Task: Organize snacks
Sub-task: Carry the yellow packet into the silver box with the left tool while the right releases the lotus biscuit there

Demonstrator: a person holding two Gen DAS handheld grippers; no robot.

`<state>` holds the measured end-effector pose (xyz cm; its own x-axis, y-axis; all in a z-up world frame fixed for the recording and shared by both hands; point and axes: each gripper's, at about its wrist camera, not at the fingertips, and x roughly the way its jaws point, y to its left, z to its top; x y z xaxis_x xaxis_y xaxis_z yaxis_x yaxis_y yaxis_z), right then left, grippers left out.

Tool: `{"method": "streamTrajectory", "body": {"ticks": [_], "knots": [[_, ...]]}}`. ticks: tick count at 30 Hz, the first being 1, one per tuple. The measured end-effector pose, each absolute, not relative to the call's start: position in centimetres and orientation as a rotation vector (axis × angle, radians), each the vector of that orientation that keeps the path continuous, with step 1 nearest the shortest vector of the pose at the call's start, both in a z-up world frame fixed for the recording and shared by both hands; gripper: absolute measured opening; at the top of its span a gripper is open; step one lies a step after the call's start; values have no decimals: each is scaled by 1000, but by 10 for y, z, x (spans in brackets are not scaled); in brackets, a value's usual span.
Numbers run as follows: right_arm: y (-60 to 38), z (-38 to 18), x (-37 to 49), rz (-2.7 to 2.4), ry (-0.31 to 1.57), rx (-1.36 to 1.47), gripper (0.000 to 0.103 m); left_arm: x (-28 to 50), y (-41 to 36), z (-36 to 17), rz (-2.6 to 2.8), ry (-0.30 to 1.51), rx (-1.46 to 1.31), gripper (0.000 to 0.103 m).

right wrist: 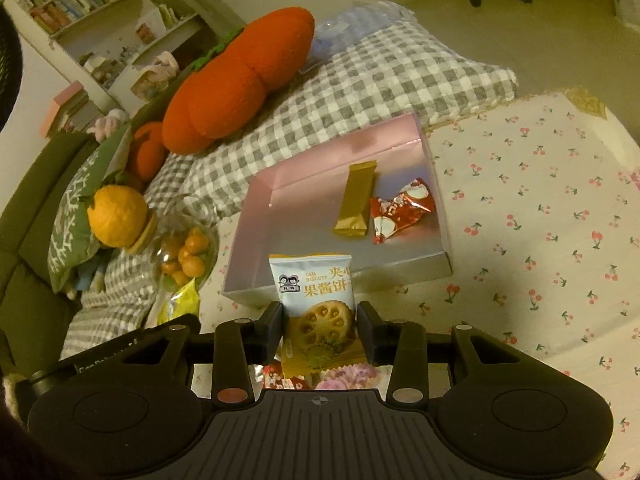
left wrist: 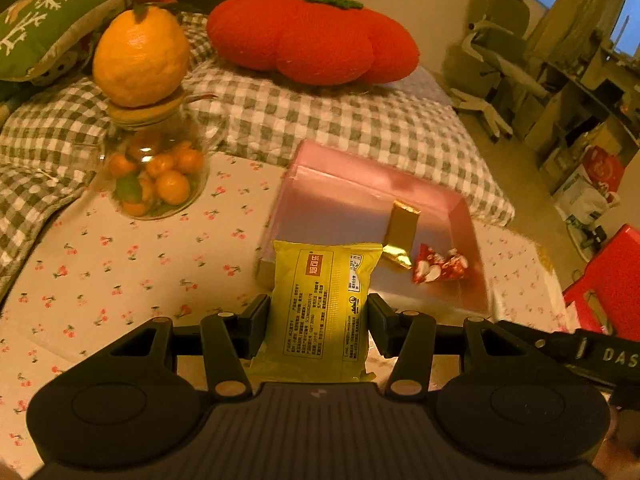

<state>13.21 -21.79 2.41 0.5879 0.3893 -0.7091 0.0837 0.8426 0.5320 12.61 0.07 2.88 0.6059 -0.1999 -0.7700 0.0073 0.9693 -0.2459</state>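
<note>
My left gripper (left wrist: 318, 314) is shut on a yellow snack packet (left wrist: 324, 292), held above the near edge of a pink box (left wrist: 340, 184). Inside the box lie a gold bar (left wrist: 402, 228) and a red candy packet (left wrist: 440, 267). My right gripper (right wrist: 320, 322) is shut on a jam biscuit packet (right wrist: 316, 300), held just in front of the pink box (right wrist: 304, 184). The gold bar (right wrist: 356, 200) and the red candy packet (right wrist: 400, 208) show in the box here too. More snacks (right wrist: 320, 380) lie under the right gripper, mostly hidden.
A glass jar of small oranges (left wrist: 156, 168) with a large orange (left wrist: 140, 56) on its lid stands left of the box. A red pumpkin cushion (left wrist: 316, 36) lies on the checked blanket (left wrist: 340, 120) behind. The cherry-print cloth (right wrist: 540, 208) covers the surface.
</note>
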Motion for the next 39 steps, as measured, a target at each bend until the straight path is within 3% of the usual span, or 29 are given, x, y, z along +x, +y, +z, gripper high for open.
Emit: {"method": "streamTrajectory", "body": {"ticks": [16, 39], "knots": [[-228, 20, 183, 155, 926, 595, 39, 174, -25, 23, -155, 867, -149, 48], [-207, -39, 280, 169, 977, 583, 39, 221, -49, -23, -179, 828, 25, 48]]}}
